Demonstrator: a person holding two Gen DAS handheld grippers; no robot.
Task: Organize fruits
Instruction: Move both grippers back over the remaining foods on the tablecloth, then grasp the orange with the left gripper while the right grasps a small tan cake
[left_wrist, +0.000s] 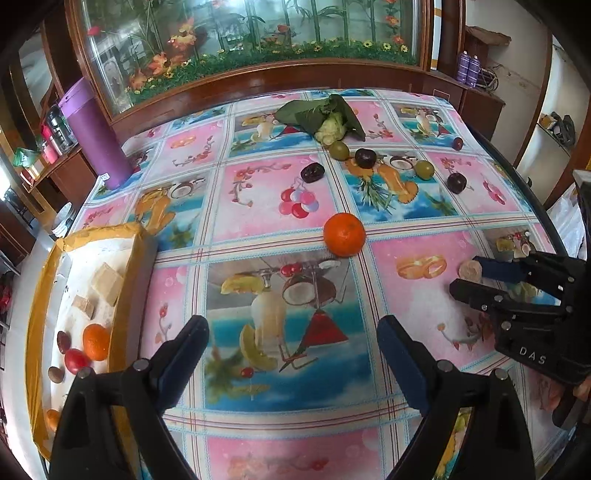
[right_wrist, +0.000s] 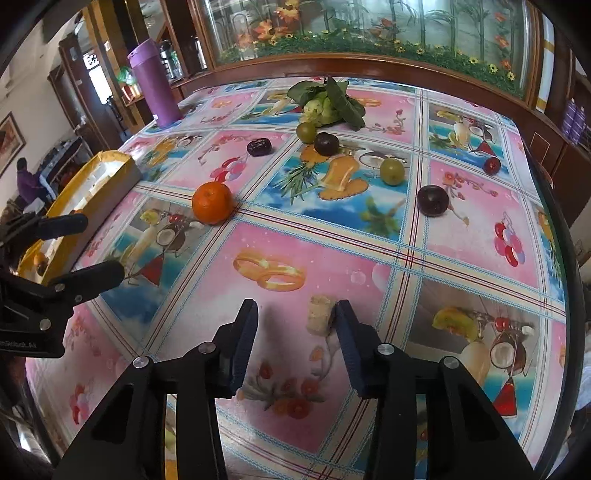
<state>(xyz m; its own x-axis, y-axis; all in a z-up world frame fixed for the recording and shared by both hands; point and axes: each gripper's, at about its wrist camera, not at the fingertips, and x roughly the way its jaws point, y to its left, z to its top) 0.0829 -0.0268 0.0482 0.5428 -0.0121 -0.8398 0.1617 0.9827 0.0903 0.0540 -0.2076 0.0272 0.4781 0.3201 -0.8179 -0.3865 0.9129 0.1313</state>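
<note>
An orange (left_wrist: 344, 234) (right_wrist: 213, 202) sits mid-table on the fruit-print cloth. My left gripper (left_wrist: 293, 332) hangs open above the cloth in front of it, with nothing between its fingers. A yellow-taped box (left_wrist: 138, 266) (right_wrist: 110, 184) at the left holds another orange (left_wrist: 95, 341), a red fruit (left_wrist: 75, 360) and pale cubes. A pale beige chunk (right_wrist: 320, 314) (left_wrist: 470, 270) lies between the fingers of my right gripper (right_wrist: 295, 317) (left_wrist: 476, 279). It rests against the right-hand pad, and the left-hand pad stands clear of it.
Dark plums (right_wrist: 432, 200) (right_wrist: 259, 147), green round fruits (right_wrist: 392, 171) and a leafy custard apple (right_wrist: 321, 105) are scattered toward the far side. A purple tumbler (right_wrist: 154, 85) stands at the far left corner. A glass display cabinet (left_wrist: 258, 44) backs the table.
</note>
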